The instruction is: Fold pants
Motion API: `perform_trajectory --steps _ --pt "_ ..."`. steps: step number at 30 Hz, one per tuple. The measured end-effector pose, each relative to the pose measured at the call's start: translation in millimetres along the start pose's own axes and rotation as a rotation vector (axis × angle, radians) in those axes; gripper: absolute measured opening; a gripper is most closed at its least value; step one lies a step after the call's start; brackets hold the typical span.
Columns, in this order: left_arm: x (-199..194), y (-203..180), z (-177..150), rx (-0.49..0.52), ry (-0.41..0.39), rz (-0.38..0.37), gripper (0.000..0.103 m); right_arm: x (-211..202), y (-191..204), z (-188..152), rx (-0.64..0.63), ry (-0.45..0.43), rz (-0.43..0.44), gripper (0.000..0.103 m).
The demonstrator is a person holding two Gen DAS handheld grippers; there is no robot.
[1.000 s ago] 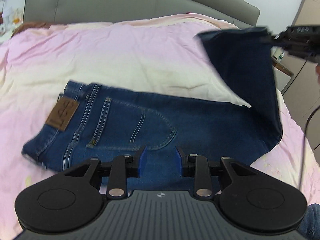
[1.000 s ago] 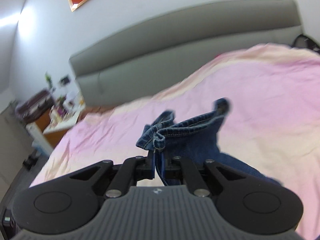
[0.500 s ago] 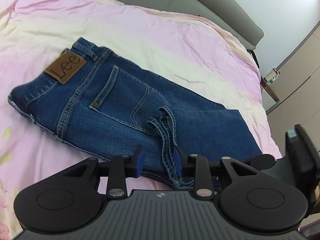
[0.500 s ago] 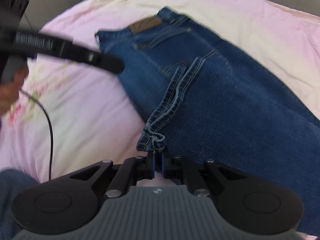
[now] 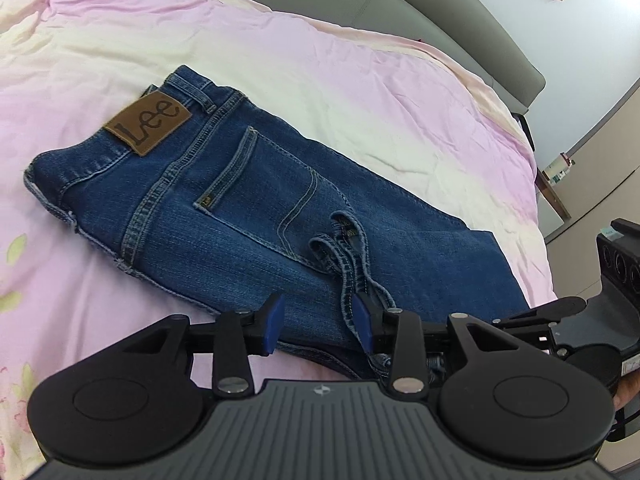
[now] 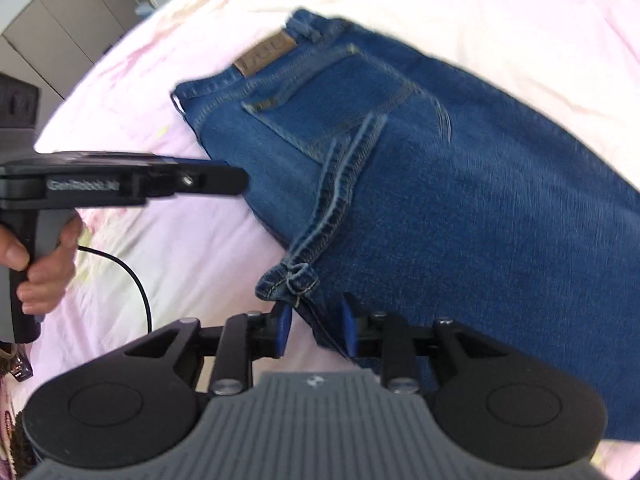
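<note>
Blue jeans [image 5: 248,220] with a brown Lee patch [image 5: 148,124] lie on the pink bed sheet, legs folded back so the hems [image 5: 348,256] rest near the back pocket. My left gripper [image 5: 316,324] is open and empty, hovering over the near edge of the jeans. In the right wrist view the jeans [image 6: 460,208] fill the centre; my right gripper [image 6: 314,330] is open just behind the hem corner [image 6: 290,278], which lies loose on the fabric. The left gripper also shows in the right wrist view [image 6: 224,180], held by a hand.
The pink and cream sheet [image 5: 360,72] covers the bed around the jeans. A grey headboard [image 5: 460,20] runs along the back. The bed edge and cabinets [image 6: 60,24] lie to the left in the right wrist view. A black cable [image 6: 136,284] trails on the sheet.
My right gripper carried the leg hems over onto the upper jeans, then opened and let the hem go. My left gripper stayed open and moved a little closer.
</note>
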State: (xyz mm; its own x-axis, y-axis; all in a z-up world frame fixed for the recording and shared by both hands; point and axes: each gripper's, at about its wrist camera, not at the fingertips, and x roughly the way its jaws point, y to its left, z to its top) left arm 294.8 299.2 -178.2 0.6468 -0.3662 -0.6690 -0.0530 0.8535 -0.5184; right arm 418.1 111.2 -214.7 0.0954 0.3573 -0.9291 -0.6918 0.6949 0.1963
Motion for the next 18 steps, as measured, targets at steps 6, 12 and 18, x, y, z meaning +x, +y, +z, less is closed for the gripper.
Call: perform_trajectory --steps 6,12,18 --pt "4.2 3.5 0.5 -0.008 0.006 0.028 0.042 -5.4 14.5 4.2 0.001 0.034 -0.034 0.048" --pt "0.3 0.7 -3.1 0.01 -0.01 0.028 0.042 22.6 18.2 41.8 0.001 -0.074 -0.188 0.047" --pt "2.0 8.8 -7.2 -0.023 -0.003 -0.003 0.042 53.8 -3.5 50.2 0.056 -0.049 -0.174 0.031"
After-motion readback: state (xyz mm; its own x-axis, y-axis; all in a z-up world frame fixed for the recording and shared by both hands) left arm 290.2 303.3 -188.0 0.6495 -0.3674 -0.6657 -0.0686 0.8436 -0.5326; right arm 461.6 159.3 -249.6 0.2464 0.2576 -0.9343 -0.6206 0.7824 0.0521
